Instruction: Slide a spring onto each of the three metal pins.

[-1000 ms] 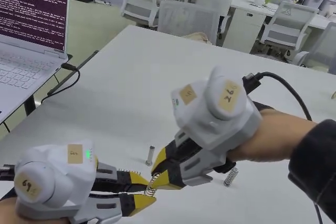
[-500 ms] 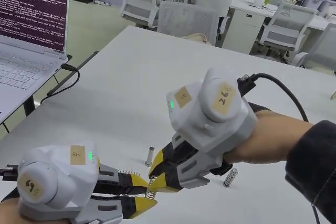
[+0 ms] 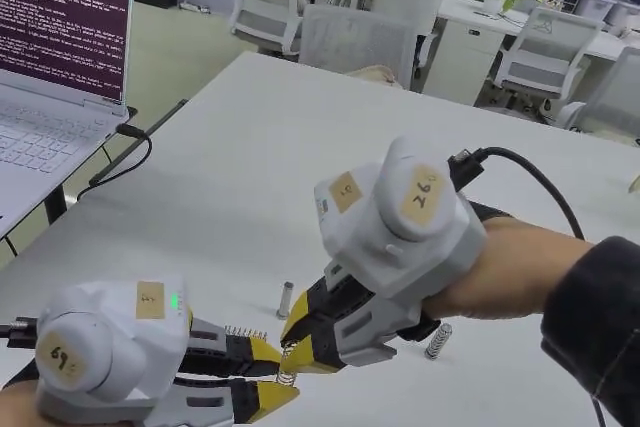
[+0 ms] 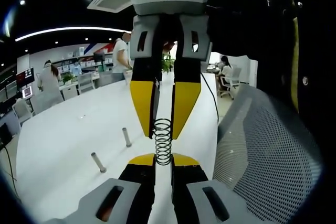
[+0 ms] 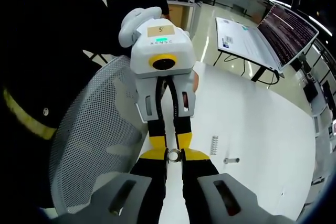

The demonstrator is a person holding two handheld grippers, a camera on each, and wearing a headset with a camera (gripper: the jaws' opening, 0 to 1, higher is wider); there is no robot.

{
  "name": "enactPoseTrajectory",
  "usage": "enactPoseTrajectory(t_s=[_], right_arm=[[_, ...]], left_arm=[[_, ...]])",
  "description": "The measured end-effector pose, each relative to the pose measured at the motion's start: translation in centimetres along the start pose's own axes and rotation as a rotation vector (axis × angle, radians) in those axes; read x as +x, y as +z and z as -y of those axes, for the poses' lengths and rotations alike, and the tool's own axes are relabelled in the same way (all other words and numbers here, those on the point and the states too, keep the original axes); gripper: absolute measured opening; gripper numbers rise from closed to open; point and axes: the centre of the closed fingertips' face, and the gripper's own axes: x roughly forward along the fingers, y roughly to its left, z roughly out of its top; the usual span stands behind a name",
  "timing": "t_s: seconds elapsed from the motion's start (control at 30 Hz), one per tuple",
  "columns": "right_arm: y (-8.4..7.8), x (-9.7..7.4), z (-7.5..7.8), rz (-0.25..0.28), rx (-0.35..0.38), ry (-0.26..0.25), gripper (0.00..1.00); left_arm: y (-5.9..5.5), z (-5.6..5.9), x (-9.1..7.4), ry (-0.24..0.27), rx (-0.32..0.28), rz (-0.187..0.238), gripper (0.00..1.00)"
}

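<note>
Both claws are facing each other, tip to tip, over the table (image 4: 58, 140), with one spring (image 4: 163, 140) between them. The left claw (image 4: 163, 159) is clamped on one end and the right claw (image 5: 175, 158) is pinching the other. Two pins (image 4: 126, 137) stand upright and bare close by, and a spare spring (image 5: 214, 145) lies flat on the table near them.

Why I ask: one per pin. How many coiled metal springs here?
3. One coiled metal spring held between left gripper and right gripper; second spring lies beside the left, third spring beside the right. More may be hidden.
</note>
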Motion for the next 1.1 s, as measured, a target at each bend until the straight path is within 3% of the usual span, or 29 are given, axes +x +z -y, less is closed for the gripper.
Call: enactPoseTrajectory(t_s=[0.47, 0.63, 1.1], right_arm=[[-0.9, -0.8, 0.7, -0.004, 0.030, -0.026, 0.07], [-1.9, -1.4, 1.3, -0.011, 0.049, -0.045, 0.07], [-4.1, -3.3, 3.0, -0.018, 0.108, -0.111, 0.07]], left_arm=[[0.0, -0.4, -0.4, 0.018, -0.031, 0.011, 0.14], [0.2, -1.1, -1.1, 0.046, -0.059, 0.040, 0.18], [-0.8, -3.3, -3.0, 0.149, -0.110, 0.050, 0.39]])
